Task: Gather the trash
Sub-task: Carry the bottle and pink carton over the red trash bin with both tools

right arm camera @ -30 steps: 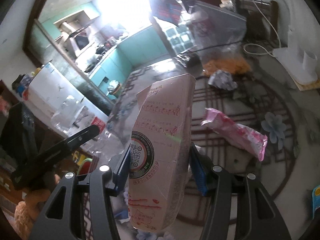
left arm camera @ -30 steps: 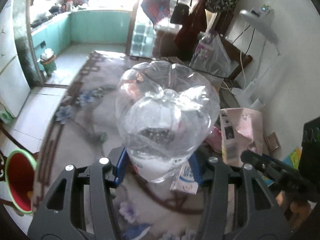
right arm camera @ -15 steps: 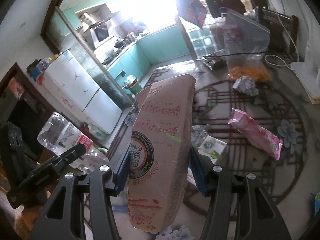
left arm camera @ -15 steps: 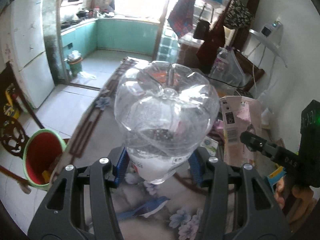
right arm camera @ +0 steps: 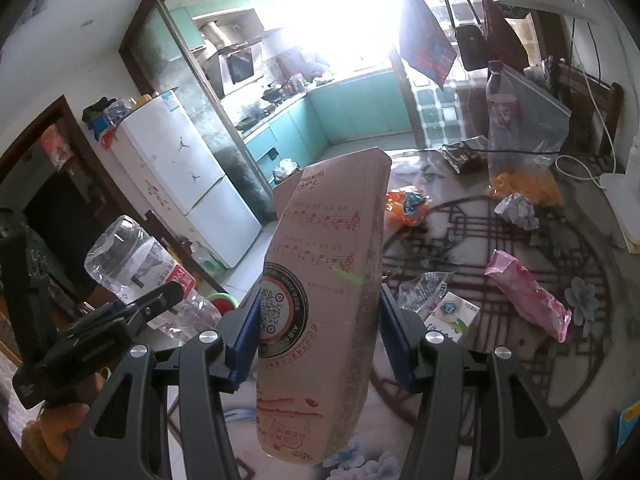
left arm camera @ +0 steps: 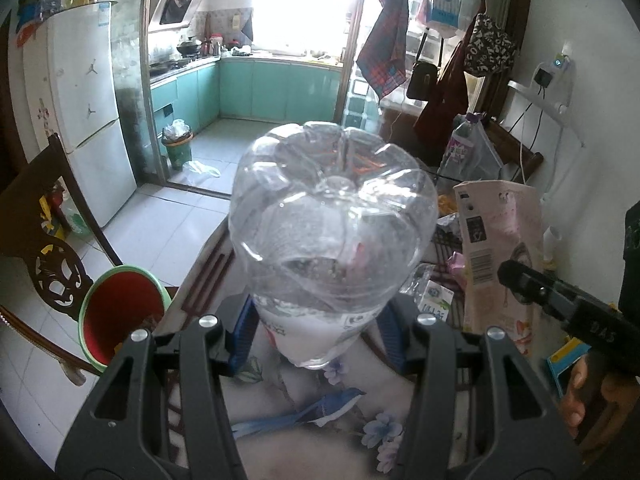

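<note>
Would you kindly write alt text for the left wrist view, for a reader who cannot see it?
The left gripper clamps a clear plastic bottle, base towards the camera, above a floral-patterned table. A red bin with a green rim stands at lower left; at right, the right gripper holds a pink carton.

Home: fridge (left arm camera: 86, 120), probably kitchen cabinets (left arm camera: 276, 90)
</note>
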A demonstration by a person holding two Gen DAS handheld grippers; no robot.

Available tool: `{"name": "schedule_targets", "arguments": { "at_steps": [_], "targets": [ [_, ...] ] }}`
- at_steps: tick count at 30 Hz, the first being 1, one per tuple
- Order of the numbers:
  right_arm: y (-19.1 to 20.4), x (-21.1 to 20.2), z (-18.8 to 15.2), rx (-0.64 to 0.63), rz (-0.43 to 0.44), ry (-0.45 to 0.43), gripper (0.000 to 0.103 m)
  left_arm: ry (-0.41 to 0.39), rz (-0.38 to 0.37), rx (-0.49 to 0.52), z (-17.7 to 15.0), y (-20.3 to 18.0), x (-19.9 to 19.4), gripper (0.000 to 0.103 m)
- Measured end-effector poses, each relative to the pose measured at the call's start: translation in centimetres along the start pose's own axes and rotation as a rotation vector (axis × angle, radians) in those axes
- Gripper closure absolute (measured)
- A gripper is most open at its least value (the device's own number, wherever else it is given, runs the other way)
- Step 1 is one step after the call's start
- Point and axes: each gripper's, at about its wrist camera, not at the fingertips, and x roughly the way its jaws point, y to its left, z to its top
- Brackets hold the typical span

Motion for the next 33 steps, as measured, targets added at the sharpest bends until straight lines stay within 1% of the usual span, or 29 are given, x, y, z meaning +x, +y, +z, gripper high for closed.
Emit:
{"name": "schedule_targets", "arguments": {
  "at_steps": [11, 21, 29, 33],
  "targets": [
    [1.2, -0.1, -0.3, -0.016, 0.015, 0.003, 0.05, 0.001, 0.016, -0.016, -0.9, 0.8, -0.9, 0.052],
    [1.9, 0.6, -0.4, -0.022, 0.036, 0.013, 0.05, 0.008, 0.029, -0.033, -1.0, 1.5, -0.9, 0.052],
    [2.8, 1.8, -0.5, -0.034, 0.05, 0.032, 0.05, 0.019, 0.049, -0.054, -1.2, 3.0, -0.6, 0.052],
    [3.7, 2.8, -0.6, -0.037, 0.051, 0.046, 0.05, 0.028, 0.056, -0.071, -1.3, 4.4, -0.3, 0.052]
  ]
}}
